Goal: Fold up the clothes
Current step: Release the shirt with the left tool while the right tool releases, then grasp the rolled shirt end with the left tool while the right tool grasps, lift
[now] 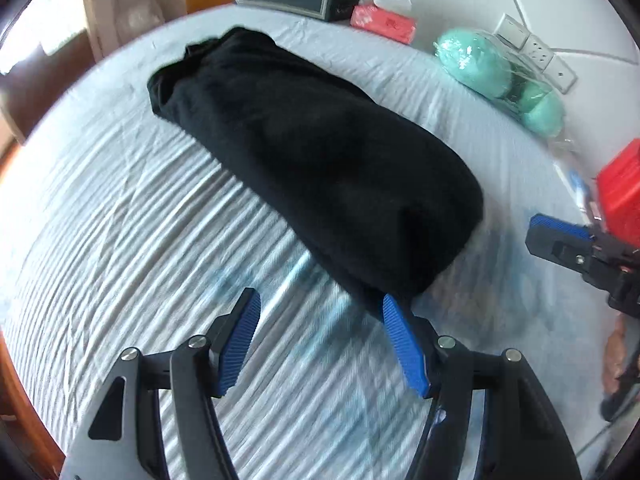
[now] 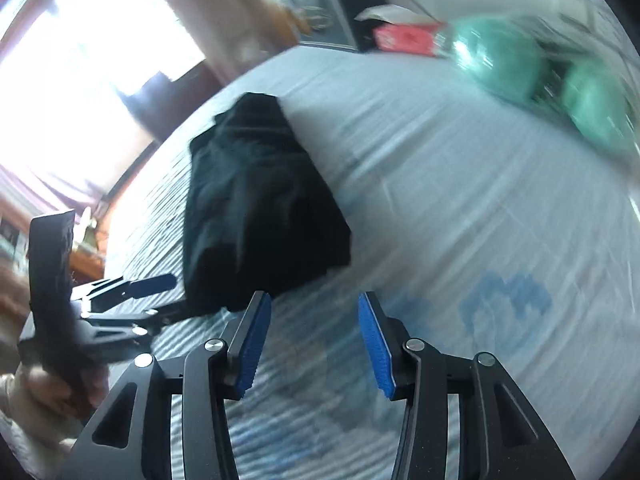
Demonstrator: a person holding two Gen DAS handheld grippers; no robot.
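Both grippers [image 1: 320,300] [image 2: 312,300] apart, empty; black garment [image 1: 312,168] folded, elongated.

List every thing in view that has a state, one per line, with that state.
black garment: folded into a long bundle, lying on the bed sheet, not gripped.
left tongs: open, nothing between the pads, at the bundle's near end.
right tongs: open, empty, above the sheet.
bed sheet: spread out, wrinkled.
tissue pack: opened, a tissue sticking out.
green pillows: wrapped in clear plastic.
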